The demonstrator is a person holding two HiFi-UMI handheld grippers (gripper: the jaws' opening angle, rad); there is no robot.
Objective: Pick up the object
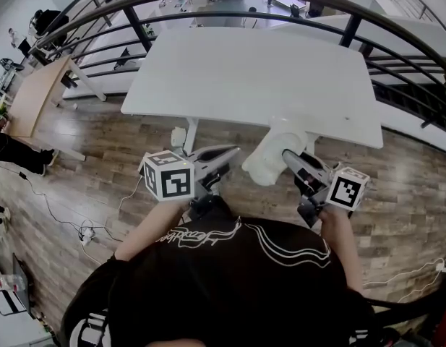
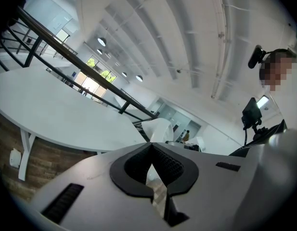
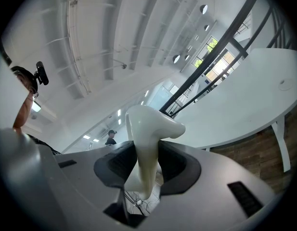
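Right tongs (image 3: 147, 170) pinch the white curved object (image 3: 150, 129) around its narrow stem, its long axis rising straight out between them at the tabletop's (image 1: 251, 78) near edge, while the left tongs (image 2: 149, 165), pressed together empty, hang alongside.

Bright, even indoor light throughout, mostly from round ceiling lamps (image 2: 101, 41) and a far window (image 3: 215, 57). Glares nearly to blank white on the table (image 1: 251, 78). Only faint, soft shadows beneath it. Bends hard at the edges in fisheye fashion, with black vignetted corners in both gripper views. Sharp overall, slightly soft far off.
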